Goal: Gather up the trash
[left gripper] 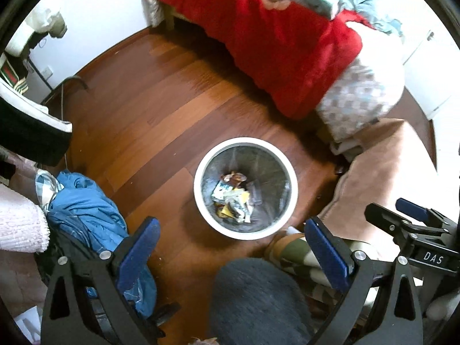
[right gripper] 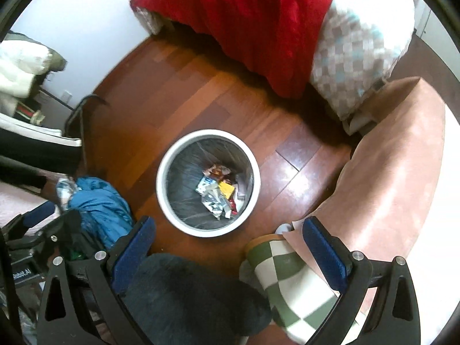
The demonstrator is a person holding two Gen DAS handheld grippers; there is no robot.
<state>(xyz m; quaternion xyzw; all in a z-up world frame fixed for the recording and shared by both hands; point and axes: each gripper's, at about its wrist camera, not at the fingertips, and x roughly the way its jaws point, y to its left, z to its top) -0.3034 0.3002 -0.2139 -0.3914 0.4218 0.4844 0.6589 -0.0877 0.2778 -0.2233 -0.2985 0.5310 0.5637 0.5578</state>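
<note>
A round white trash bin (left gripper: 201, 201) with a dark liner stands on the wooden floor; it also shows in the right wrist view (right gripper: 164, 198). Several crumpled wrappers (left gripper: 233, 198) lie at its bottom, also seen from the right wrist (right gripper: 217, 194). My left gripper (left gripper: 233, 247) is open and empty, held above the floor just near the bin. My right gripper (right gripper: 228, 247) is open and empty, also above the bin's near side. The right gripper appears at the right edge of the left view (left gripper: 402, 215).
A bed with a red blanket (left gripper: 273, 43) stands beyond the bin. A pink rug (right gripper: 396, 178) lies right. Blue clothing (left gripper: 86, 210) is piled left. A dark fuzzy slipper (right gripper: 195, 296) and a green checked sock (right gripper: 284, 281) are directly below.
</note>
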